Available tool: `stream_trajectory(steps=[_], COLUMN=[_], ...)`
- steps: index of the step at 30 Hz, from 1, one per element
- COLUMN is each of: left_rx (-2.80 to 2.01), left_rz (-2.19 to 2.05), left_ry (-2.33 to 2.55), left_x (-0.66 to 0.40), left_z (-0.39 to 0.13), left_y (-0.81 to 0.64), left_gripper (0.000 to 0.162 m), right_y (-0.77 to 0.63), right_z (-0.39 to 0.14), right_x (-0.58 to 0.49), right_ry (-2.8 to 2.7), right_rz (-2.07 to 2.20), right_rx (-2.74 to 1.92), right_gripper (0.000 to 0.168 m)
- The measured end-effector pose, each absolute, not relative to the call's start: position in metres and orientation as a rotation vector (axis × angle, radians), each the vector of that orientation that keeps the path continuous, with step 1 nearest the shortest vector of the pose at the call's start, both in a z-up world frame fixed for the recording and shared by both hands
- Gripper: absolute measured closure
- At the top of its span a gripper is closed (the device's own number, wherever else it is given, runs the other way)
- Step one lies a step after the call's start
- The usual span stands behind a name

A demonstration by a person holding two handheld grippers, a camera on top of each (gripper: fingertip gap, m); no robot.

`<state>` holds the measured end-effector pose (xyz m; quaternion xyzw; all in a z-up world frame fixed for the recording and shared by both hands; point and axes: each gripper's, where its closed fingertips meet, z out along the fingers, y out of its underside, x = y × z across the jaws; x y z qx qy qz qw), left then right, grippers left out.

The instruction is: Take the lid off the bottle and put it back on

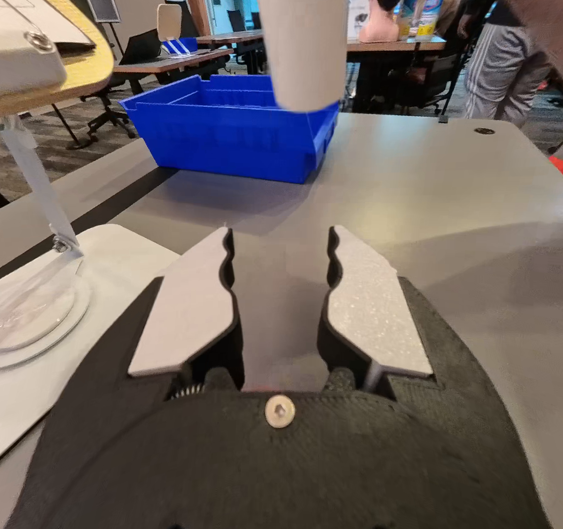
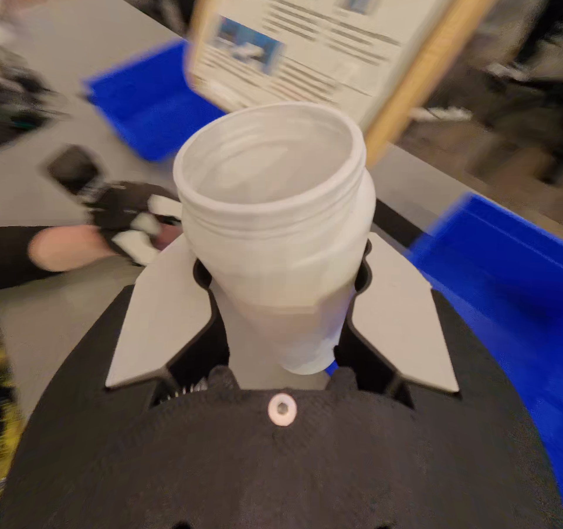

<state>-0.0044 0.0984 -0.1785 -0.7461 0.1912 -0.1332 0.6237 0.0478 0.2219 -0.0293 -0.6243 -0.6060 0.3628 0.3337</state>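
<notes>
Above the worktop (image 1: 426, 194), near its far edge: bottle (image 2: 274, 224), lidless, gripped at the body by right gripper (image 2: 281, 270). Left gripper (image 1: 281, 270) spread, empty. Lid unseen. Advice: keep bottle upright, steady for recapping.

White plastic bottle (image 2: 274, 227) sitting lidless, wide threaded mouth open and showing an empty inside. Body tilting, hanging above the grey table. Lid not showing in either view.

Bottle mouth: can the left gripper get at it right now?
Probably yes. The bottle sits lidless in the right gripper, and the left gripper has empty, open jaws with nothing between.
</notes>
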Motion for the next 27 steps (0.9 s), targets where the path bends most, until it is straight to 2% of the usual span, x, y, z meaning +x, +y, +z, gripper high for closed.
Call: stream_trajectory(steps=[1,3,8,14,23,27], left_rx=[-1.722,-1.724,-1.727,-1.732,-1.742,-1.753], left_rz=[-0.285,-0.259,-0.254,-0.26,-0.273,-0.271], left_ry=[0.426,0.427,0.427,0.431,0.432,0.431], left_x=[-0.007,-0.007,-0.007,-0.006,-0.006,-0.006], left_z=[-0.179,-0.18,-0.181,-0.182,-0.183,-0.184], left_y=[0.101,0.103,0.103,0.104,0.104,0.106], left_gripper=[0.109,0.109,0.109,0.109,0.105,0.103], right_y=[0.256,0.313,0.389,0.426,0.447,0.44], right_z=[-0.031,-0.05,-0.123,-0.189,-0.23,-0.227], right_x=[0.056,0.071,0.079,0.086,0.098,0.112], right_ry=[-1.546,-1.517,-1.443,-1.415,-1.391,-1.421], right_rz=[0.806,0.601,0.53,0.386,0.182,0.119], right_rx=[-1.715,-1.91,-2.324,-2.584,-2.679,-2.657], right_gripper=[0.073,0.073,0.073,0.077,0.082,0.07])
